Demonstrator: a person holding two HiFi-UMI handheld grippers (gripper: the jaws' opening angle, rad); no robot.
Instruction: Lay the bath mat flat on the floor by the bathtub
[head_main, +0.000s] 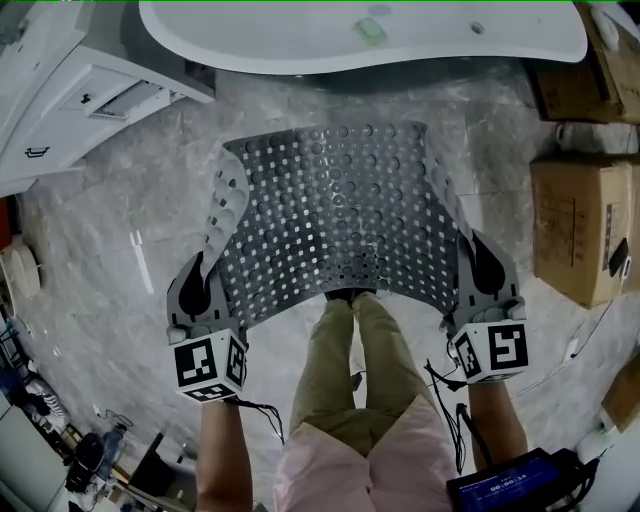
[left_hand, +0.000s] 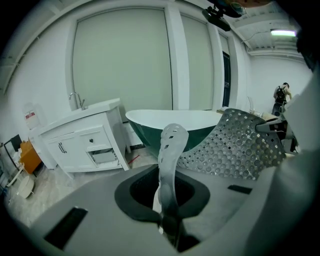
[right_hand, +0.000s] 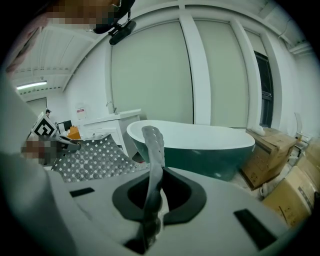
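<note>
Head view: white bathtub (head_main: 360, 40) along the top edge, marbled floor (head_main: 110, 270) below it. Bath mat (head_main: 340, 220), grey and perforated, hangs spread in the air between tub and the person's legs, sagging in the middle. Left gripper (head_main: 203, 275) has the near left corner, right gripper (head_main: 480, 262) the near right. Both gripper views: fingers (left_hand: 95, 205) pressed together on a thin fold of mat edge. Step in hand, as I read it: positioning, mat not yet down. Next: lower both sides evenly, far edge first, parallel to the tub, then release.
</note>
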